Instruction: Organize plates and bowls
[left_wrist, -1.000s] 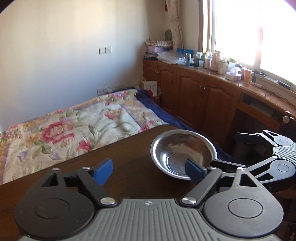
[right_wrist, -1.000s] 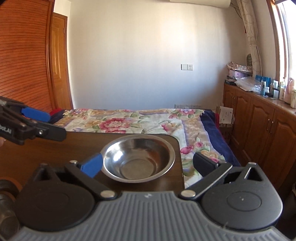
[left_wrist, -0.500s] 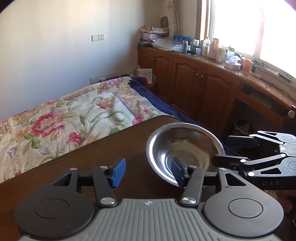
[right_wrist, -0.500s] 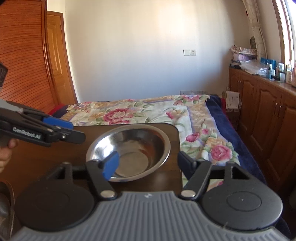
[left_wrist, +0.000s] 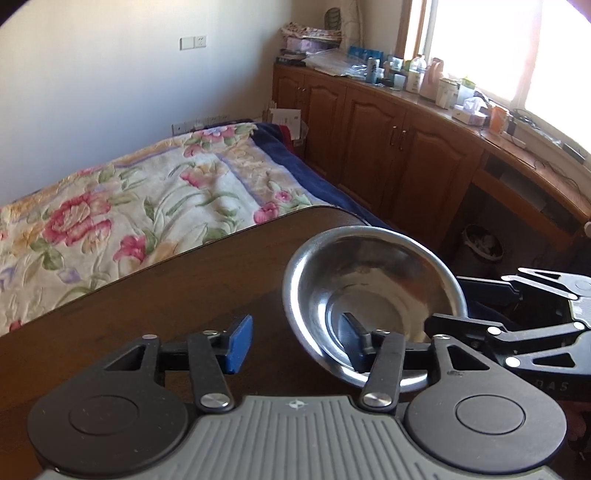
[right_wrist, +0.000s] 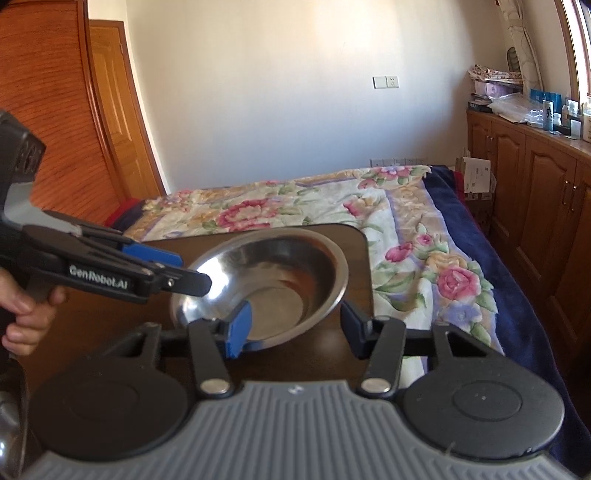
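A dark wooden surface (left_wrist: 184, 295) stands at the foot of a floral-quilted bed (left_wrist: 129, 192). From the left, the left hand-held gripper (left_wrist: 295, 341) has its jaws partly open and straddles the near rim of a steel bowl (left_wrist: 369, 295), one finger inside, one outside, holding nothing firmly. The bowl sits near the surface's far right corner. The right hand-held gripper (right_wrist: 295, 326), also partly open, straddles the bowl's opposite rim (right_wrist: 266, 288).
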